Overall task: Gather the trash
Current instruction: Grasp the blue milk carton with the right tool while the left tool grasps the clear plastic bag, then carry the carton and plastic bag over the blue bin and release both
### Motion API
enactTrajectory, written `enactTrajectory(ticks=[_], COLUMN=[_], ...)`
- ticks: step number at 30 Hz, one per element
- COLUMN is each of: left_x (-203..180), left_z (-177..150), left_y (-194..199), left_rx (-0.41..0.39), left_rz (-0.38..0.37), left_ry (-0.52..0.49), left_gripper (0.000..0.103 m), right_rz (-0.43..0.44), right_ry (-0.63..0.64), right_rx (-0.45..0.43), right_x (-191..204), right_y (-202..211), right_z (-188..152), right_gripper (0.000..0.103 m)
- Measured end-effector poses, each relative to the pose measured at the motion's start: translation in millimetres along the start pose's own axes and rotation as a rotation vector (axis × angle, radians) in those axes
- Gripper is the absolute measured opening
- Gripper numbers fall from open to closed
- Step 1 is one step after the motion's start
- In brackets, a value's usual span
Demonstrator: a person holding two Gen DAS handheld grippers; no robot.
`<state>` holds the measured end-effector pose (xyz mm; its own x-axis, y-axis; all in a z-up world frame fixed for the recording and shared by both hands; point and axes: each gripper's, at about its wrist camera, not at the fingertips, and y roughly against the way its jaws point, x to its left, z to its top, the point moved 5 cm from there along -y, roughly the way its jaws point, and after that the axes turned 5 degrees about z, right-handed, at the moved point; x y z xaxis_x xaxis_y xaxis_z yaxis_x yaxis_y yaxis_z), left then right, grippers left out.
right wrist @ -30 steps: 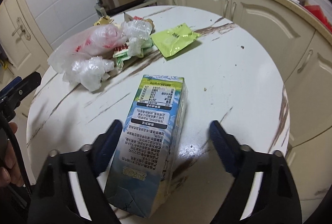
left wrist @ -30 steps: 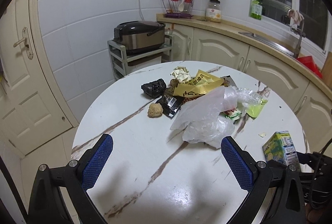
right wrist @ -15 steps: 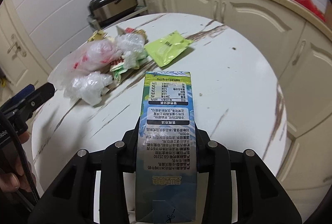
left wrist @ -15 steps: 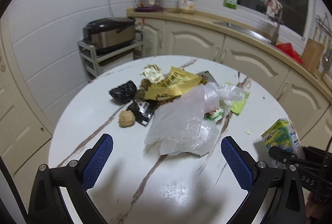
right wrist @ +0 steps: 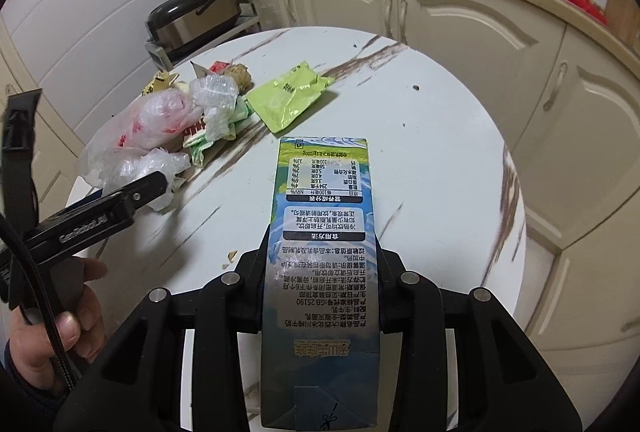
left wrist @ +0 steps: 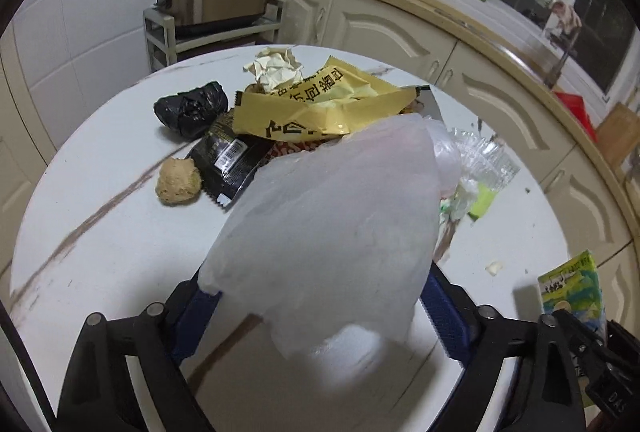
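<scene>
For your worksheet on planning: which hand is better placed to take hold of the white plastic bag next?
Left. The left gripper already straddles the white plastic bag, and its jaws have just been closing. The right gripper is shut on the milk carton.

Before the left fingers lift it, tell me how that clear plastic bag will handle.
The bag is thin, see-through and wrinkled, so it probably sags and folds rather than holding shape. It looks very light. It overlaps the yellow wrapper, so lifting may drag neighbouring scraps along.

Right gripper (right wrist: 322,272) jaws clamped on milk carton (right wrist: 322,252), white marbled table (right wrist: 440,160), trash pile (right wrist: 192,120) far left
</scene>
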<state>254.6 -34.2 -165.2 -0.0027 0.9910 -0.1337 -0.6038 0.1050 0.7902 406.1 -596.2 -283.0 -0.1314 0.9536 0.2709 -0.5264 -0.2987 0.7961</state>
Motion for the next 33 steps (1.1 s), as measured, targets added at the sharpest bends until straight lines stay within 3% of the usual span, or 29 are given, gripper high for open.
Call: enactTrajectory(ticks=[3,6,13,24,30,33], left_x=[-5,-5,7,-30,-85,-123], left_z=[-1,-6,-24,-53,-60,-64], left_y=[0,6,24,108,154,162], left_rx=[0.0,-0.008,-0.022,-0.135,-0.21,-0.225], left_rz=[-0.051,-0.082,-0.09,-0.082,-0.155,-0.208], left_ry=[-0.015,-0.046,-0.094,-0.165,-0.248,-0.302], left_gripper=[0.051,0.044,0.041,0.041,0.041,0.041], right_rz=[0.031,0.065,0.115,0.165,0.189,0.163], right_ry=[0.015,0.004,-0.027,-0.06,-0.09,-0.124], right_rx=[-0.002,-0.007,-0.002,-0.07,-0.169,-0.22], right_x=[-2,-5,-11,-27,-51,-82], right_y=[-1,-5,-12,15,53,78], right_z=[6,6,-4,-16,-17,-20], right_gripper=[0.036,0.036,0.036,0.036,0.036,0.036])
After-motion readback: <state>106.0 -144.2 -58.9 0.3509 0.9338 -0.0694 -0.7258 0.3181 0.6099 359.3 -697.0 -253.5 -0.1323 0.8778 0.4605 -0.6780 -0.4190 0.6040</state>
